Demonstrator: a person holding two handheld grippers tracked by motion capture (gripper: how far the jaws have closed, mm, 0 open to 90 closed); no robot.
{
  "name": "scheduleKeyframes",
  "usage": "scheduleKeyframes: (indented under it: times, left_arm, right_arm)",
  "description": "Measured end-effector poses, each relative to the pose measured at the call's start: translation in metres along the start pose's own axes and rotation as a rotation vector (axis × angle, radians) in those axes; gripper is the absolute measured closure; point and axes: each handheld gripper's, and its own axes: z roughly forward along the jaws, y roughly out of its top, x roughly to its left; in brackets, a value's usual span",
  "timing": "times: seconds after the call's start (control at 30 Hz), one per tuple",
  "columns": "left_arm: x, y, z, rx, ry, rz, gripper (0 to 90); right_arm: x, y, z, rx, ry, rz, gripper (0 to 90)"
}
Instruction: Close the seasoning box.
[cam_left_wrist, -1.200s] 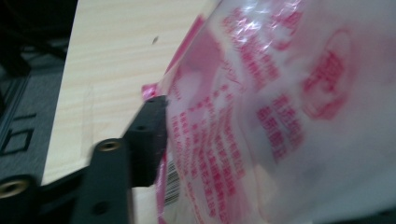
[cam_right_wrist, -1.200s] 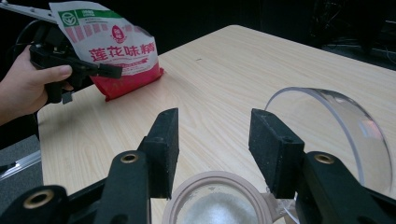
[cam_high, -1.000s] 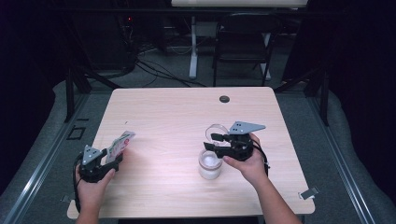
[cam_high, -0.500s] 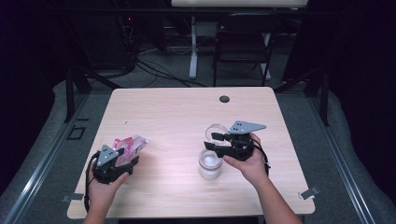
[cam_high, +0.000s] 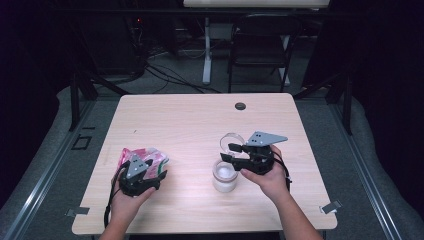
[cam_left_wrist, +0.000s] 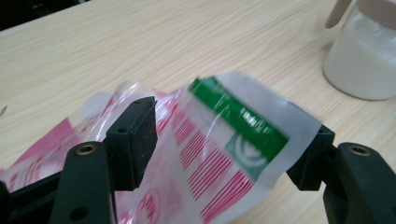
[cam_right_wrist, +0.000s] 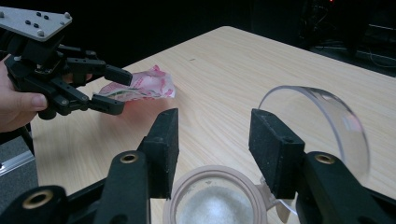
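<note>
Left gripper, near left of light wooden table: jaws squeezing crinkly pink-and-white plastic packet with green strip, packet's far end lying on table.

Right gripper, near right: jaws just closing a bit, not pinching anything; round clear plastic jar of white powder right under, its clear hinged lid flipped up.

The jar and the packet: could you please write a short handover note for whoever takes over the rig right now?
Left gripper: shut on the red and green packet, held just above the table.
Right gripper: jaws open over the jar of white powder, gripping nothing.
Done: the jar's clear hinged lid stands open.
Left: probably bring the packet to the jar; it looks unopened.
</note>
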Motion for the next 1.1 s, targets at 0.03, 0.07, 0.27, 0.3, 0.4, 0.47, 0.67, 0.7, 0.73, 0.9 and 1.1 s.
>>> scheduleKeyframes:
  times: [0.03, 0.07, 0.27, 0.3, 0.4, 0.47, 0.67, 0.7, 0.73, 0.9, 1.1]
  left_arm:
    - [-0.002, 0.002, 0.002, -0.004, -0.011, 0.005, 34.9]
    - [-0.004, 0.003, 0.003, -0.007, -0.022, 0.011, 34.9]
    - [-0.017, 0.012, 0.014, 0.002, -0.067, 0.048, 37.0]
    - [-0.019, 0.013, 0.015, 0.002, -0.076, 0.046, 37.4]
    - [-0.024, 0.015, 0.018, -0.001, -0.086, 0.057, 37.8]
    - [-0.026, 0.016, 0.019, -0.003, -0.091, 0.058, 37.9]
    - [-0.032, 0.017, 0.022, -0.003, -0.099, 0.09, 38.2]
    - [-0.032, 0.017, 0.022, -0.002, -0.099, 0.09, 38.3]
    - [-0.032, 0.017, 0.022, -0.001, -0.097, 0.088, 38.4]
    - [-0.031, 0.016, 0.02, -0.008, -0.103, 0.07, 39.7]
    - [-0.033, 0.016, 0.018, -0.026, -0.117, 0.057, 40.2]
  right_arm:
    - [0.0, 0.0, -0.002, -0.002, -0.001, -0.001, 53.7]
    - [0.0, -0.001, -0.004, -0.001, -0.003, -0.002, 54.3]
    - [-0.007, -0.002, -0.019, -0.022, -0.041, 0.023, 57.3]
    - [-0.009, -0.003, -0.021, -0.023, -0.053, 0.026, 57.8]
    - [-0.015, -0.005, -0.026, -0.031, -0.074, 0.046, 58.9]
    - [-0.018, -0.007, -0.029, -0.028, -0.081, 0.056, 59.4]
    - [-0.028, -0.011, -0.033, -0.03, -0.112, 0.089, 63.4]
    - [-0.03, -0.012, -0.034, -0.035, -0.122, 0.096, 65.1]
    - [-0.032, -0.012, -0.035, -0.039, -0.132, 0.103, 66.9]
    - [-0.041, -0.015, -0.036, -0.031, -0.153, 0.122, 78.5]
    - [-0.052, -0.02, -0.037, -0.042, -0.201, 0.153, 90.0]
